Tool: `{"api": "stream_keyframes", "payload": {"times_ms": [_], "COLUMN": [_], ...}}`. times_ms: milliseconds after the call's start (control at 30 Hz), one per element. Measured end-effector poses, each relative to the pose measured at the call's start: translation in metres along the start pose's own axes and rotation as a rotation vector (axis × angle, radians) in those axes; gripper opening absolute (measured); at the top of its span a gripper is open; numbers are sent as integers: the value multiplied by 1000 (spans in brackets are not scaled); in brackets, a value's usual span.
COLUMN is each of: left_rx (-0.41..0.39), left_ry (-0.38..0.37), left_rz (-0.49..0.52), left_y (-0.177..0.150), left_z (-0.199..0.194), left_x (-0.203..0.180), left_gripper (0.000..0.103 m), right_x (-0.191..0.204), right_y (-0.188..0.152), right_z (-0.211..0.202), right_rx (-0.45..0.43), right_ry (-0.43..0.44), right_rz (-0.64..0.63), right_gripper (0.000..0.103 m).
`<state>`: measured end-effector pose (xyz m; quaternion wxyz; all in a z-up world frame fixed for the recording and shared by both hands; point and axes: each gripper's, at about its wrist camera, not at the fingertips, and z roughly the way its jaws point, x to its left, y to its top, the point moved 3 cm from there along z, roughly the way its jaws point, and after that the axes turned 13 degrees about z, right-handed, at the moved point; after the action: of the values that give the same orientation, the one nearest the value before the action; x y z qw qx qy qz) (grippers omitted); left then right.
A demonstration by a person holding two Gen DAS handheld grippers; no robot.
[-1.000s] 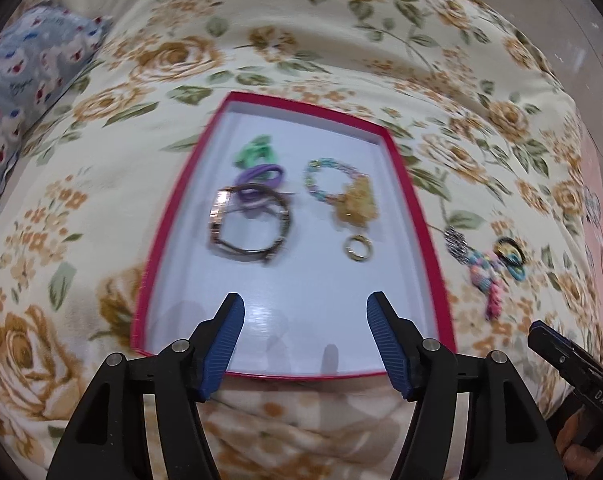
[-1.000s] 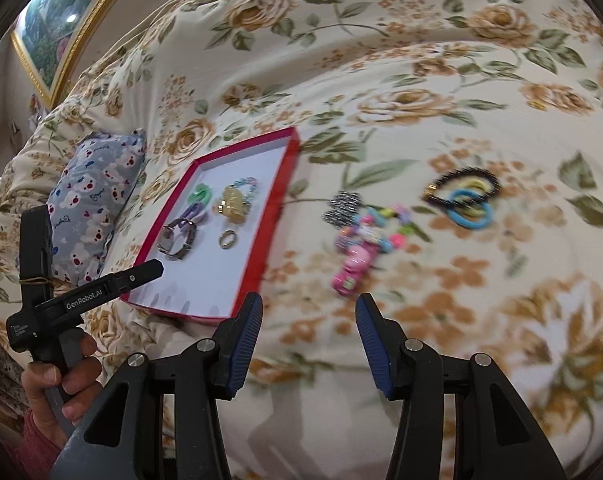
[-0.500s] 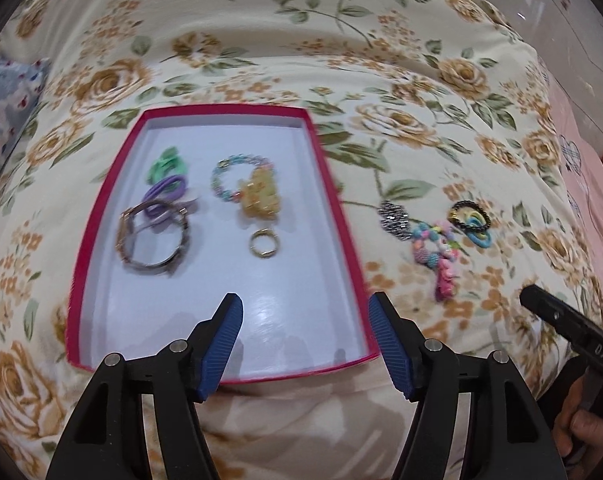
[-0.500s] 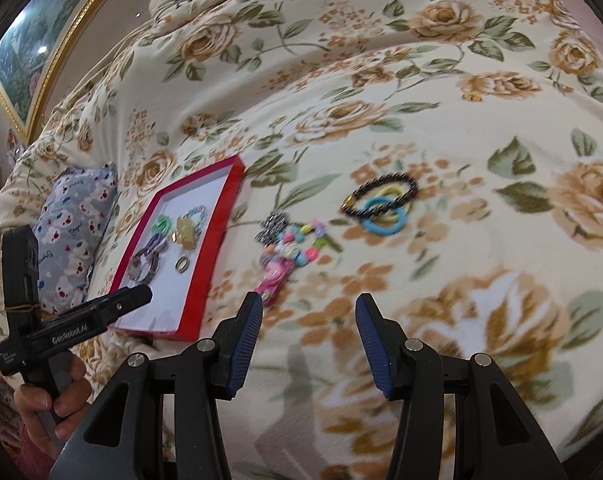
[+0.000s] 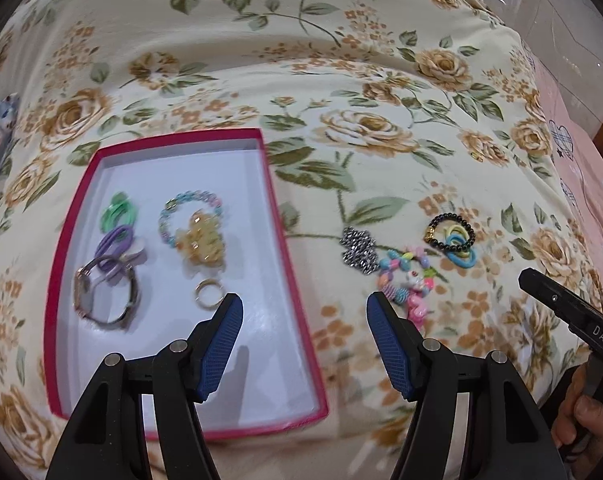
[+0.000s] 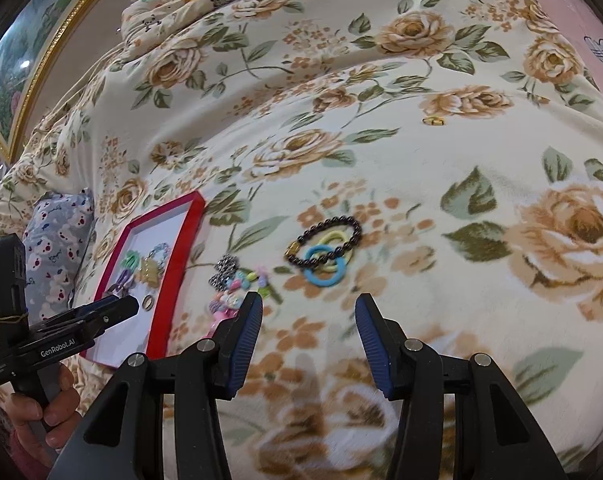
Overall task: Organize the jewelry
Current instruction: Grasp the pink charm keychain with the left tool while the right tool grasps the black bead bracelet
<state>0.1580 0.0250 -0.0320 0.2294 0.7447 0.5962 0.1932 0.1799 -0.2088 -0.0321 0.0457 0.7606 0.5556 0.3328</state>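
Your left gripper (image 5: 304,308) had its jaws spread wide and held nothing; it hung above the near right corner of the red tray (image 5: 289,264), one blue pad over the white floor, the other over the bedspread (image 5: 381,80). Your right gripper (image 6: 308,312) was likewise wide open and empty, hovering over bare floral cloth.

Inside the tray lay a green hair tie (image 5: 118,211), a purple hair tie (image 5: 115,242), a watch (image 5: 105,300) overlapping the purple one, a pastel bead bracelet (image 5: 169,216) touching a yellow hair clip (image 5: 200,242), and a gold ring (image 5: 208,294) just beyond your left pad.

Out on the bed, to the right of the tray, sat a silver sparkly clip (image 5: 357,249), touching a colourful bead bracelet (image 5: 405,276) with a pink charm. Near it, toward the bed's right edge, a black bead bracelet (image 6: 328,240) lay across a yellow hair tie (image 6: 333,238) and a blue hair tie (image 6: 324,270). This cluster sat just ahead of your right jaws, with nothing between. A small gold piece (image 6: 433,120) lay well apart, farther up the bed. A patterned pillow (image 6: 57,248) rested beyond the tray's left side.
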Motion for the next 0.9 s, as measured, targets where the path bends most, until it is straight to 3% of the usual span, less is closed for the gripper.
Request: {"api": "stream_keyframes", "payload": {"times_ms": [367,500,600,700,767,867,900], "left_rx": [46,69,85,112,132,135,130], "left_ry": [-73,-120,-134,-140,-168,-185,-190], "left_rz": [62,89,126,143,138,138,135], "left_y": [21,18,18,17,17,17,18], "left_z": [34,48,58,74,84,90,90], "left_x": [-28,-43,-53,-60,-63,-66,-65], "left_gripper": [64,63,63,51,35,16,16], "right_x": [-7,-11,-13,-14,-15,-18,-17], "right_y": [33,39,41,41,41,39,39], "right_z": [27,48,61,71,78,85,84], "right_rx": [-9,20,38,53,66,79,74], "right_ry": [-39,-65,-82,-96,-105,-112,-111], "right_rz": [10,19,24,24,21,21,15], "right_gripper": [49,37,35,35,31,17,12]}}
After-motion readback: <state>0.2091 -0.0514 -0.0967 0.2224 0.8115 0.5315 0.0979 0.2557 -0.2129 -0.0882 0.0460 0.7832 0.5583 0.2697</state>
